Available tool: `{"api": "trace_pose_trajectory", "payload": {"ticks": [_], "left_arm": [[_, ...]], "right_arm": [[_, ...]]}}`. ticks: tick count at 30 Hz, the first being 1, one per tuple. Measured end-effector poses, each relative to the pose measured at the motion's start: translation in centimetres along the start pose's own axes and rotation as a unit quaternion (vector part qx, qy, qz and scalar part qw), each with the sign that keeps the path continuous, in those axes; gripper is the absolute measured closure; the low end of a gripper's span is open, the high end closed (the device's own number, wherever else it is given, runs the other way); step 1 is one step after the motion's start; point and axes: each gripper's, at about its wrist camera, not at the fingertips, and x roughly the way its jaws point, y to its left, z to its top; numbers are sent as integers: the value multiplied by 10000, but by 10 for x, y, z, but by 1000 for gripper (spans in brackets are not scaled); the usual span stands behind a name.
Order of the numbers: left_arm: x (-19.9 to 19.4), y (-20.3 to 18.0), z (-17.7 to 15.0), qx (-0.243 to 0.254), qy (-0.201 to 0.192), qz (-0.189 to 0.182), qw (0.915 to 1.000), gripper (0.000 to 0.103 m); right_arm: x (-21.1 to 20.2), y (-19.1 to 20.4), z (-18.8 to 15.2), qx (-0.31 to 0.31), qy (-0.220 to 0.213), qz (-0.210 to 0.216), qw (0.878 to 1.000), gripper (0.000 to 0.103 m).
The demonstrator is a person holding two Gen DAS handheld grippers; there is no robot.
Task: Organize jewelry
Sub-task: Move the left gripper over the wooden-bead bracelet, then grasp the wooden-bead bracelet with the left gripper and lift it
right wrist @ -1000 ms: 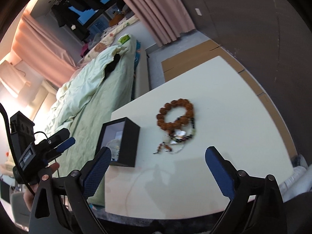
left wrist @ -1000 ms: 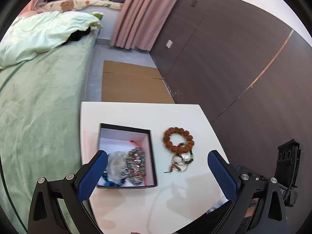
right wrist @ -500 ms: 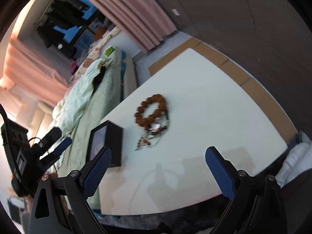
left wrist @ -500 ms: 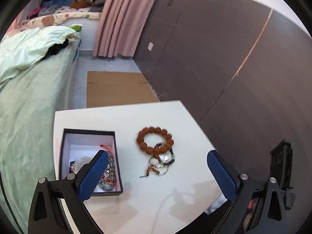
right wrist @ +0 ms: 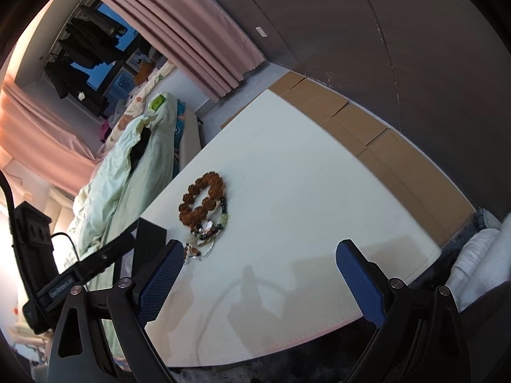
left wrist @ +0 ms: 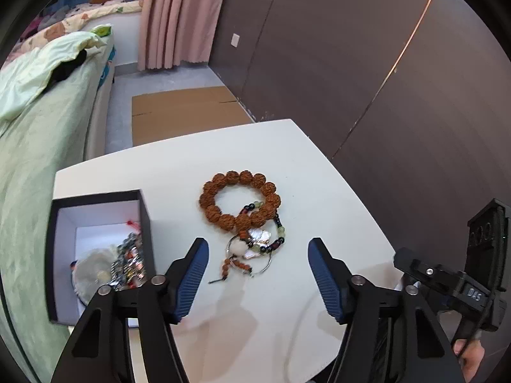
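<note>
A brown bead bracelet (left wrist: pixel 239 199) lies on the white table (left wrist: pixel 287 166), overlapping a thinner bracelet of dark and green beads with a white pendant (left wrist: pixel 255 245). A black box (left wrist: pixel 145 220) with a white inside stands to their left and holds several pieces of jewelry (left wrist: pixel 127 261). My left gripper (left wrist: pixel 257 257) is open and empty, just above the table, its fingers either side of the pendant bracelet. My right gripper (right wrist: pixel 260 260) is open and empty over the table's near edge. The brown bracelet (right wrist: pixel 201 198) and the box (right wrist: pixel 150 239) lie to its left.
A bed with green bedding (left wrist: pixel 28 146) runs along the table's left side. Flat cardboard (left wrist: pixel 182 111) lies on the floor beyond the table. A dark wall (left wrist: pixel 367 79) stands to the right. Pink curtains (left wrist: pixel 179 16) hang at the back.
My left gripper has swung right from over the box to the bracelets, moved closer to them, and its fingers have narrowed. My right gripper has tilted and shifted right.
</note>
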Motion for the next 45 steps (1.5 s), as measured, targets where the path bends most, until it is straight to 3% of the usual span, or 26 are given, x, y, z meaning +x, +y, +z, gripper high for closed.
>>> {"api": "trace_pose_trajectory", "payload": {"ticks": [2, 8, 11, 20, 26, 34, 36, 37, 38, 40, 45], "left_arm": [[8, -3, 4, -5, 65, -36, 10000, 46], [35, -12, 14, 67, 295, -55, 9995, 57], [47, -15, 19, 93, 339, -18, 9994, 58], [88, -25, 29, 527, 682, 200, 9961, 58], [94, -29, 29, 819, 705, 420, 9933, 58], [98, -50, 18, 1482, 1043, 477, 9823, 58], [103, -48, 16, 1425, 1172, 443, 9818, 59], [107, -44, 17, 1311, 1198, 395, 9833, 64], [111, -41, 17, 1247, 1221, 386, 9839, 75], [113, -33, 20, 1004, 1211, 252, 9872, 81], [96, -25, 26, 684, 1058, -83, 9920, 83]], "right_arm": [[1, -8, 4, 111, 53, 176, 9998, 16], [8, -26, 10, 308, 120, 218, 9992, 23], [12, -33, 13, 395, 118, 158, 9990, 27], [24, -38, 18, 490, 174, 193, 9985, 27], [27, -39, 19, 492, 218, 261, 9982, 27], [34, -35, 16, 462, 293, 200, 9983, 27], [35, -33, 16, 450, 302, 187, 9984, 27], [35, -31, 16, 441, 310, 173, 9984, 27], [36, -29, 17, 435, 318, 162, 9984, 27], [37, -27, 17, 421, 326, 123, 9985, 27], [37, -26, 17, 377, 315, 61, 9988, 27]]}}
